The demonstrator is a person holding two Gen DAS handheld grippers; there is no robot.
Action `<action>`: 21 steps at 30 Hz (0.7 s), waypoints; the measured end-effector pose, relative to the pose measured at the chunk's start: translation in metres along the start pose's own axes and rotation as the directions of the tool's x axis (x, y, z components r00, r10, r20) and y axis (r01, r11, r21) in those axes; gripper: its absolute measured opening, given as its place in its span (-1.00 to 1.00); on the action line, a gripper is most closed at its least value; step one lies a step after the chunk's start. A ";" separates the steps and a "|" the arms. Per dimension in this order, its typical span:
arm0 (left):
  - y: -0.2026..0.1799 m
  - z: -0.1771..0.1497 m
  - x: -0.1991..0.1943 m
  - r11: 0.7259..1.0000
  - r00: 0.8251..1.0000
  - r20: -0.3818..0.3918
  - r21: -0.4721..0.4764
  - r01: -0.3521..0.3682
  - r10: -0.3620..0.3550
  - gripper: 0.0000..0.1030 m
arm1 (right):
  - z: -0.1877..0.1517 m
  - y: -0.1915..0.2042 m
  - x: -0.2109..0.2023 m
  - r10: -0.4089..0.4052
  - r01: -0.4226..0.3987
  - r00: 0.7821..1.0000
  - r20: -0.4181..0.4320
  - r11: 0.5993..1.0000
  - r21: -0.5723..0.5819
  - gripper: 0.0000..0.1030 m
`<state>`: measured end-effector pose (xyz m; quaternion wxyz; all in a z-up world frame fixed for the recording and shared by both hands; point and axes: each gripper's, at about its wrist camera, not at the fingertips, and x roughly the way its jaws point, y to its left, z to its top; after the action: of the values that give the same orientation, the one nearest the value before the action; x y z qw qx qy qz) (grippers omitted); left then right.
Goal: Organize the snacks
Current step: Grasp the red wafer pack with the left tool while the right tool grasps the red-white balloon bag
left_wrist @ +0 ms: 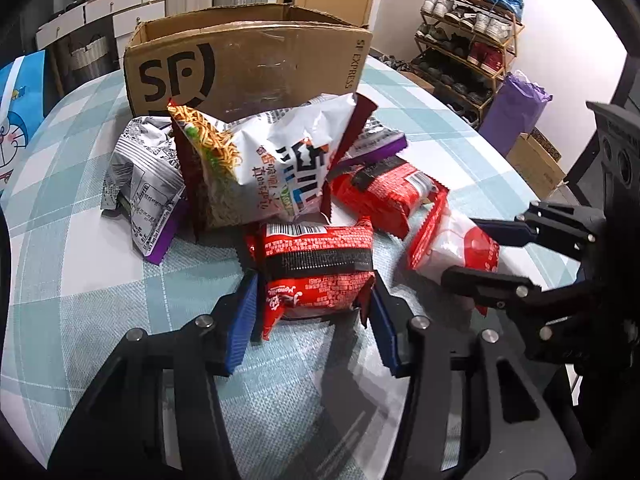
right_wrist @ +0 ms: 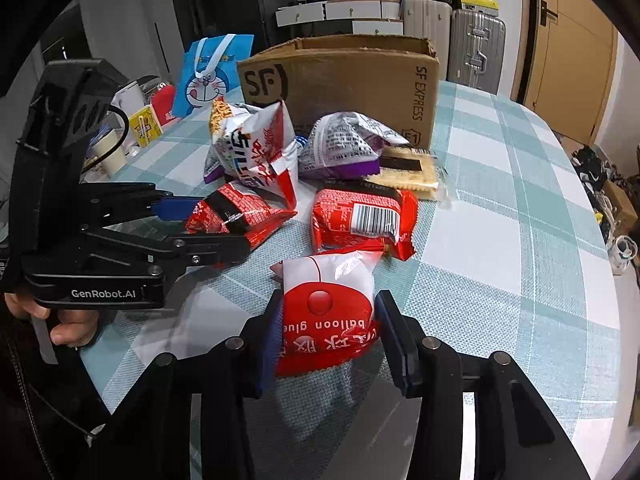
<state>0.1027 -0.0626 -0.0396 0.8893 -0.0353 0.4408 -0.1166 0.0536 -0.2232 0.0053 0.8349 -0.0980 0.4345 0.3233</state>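
A: Snacks are heaped on the checked worktop [left_wrist: 80, 280] before the cardboard box [left_wrist: 248, 68]. Tongs?

B: Left tongs [left_wrist: 312, 304] clamp a red noodle pack [left_wrist: 316, 272]; right tongs [right_wrist: 326, 332] squeeze the red-and-white balloon glue packet [right_wrist: 326, 292], both still resting there.

Left tool [left_wrist: 312, 304] and right tool [right_wrist: 326, 332] both clamped, angled downward

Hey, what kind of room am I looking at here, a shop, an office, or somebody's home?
Most likely a home, probably a dining or entry area. A shoe rack full of shoes stands by the wall, suitcases are stacked behind the cardboard box, and the table has a checked cloth.
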 end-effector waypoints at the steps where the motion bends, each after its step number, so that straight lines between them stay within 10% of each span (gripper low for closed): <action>1: 0.000 -0.003 -0.003 1.000 1.000 0.005 -0.001 0.006 -0.006 -0.06 | 0.000 0.001 -0.002 0.008 -0.008 1.000 0.006 1.000 -0.002 -0.13; 21: 0.004 -0.019 -0.039 0.999 0.995 0.088 0.012 0.038 -0.039 -0.07 | 0.011 0.003 -0.023 0.067 -0.071 0.991 0.117 0.997 0.025 -0.13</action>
<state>0.0659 -0.0489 -0.0219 0.9056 -0.0444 0.3998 -0.1344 0.0496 -0.2263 0.0306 0.8483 -0.0518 0.3932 0.3508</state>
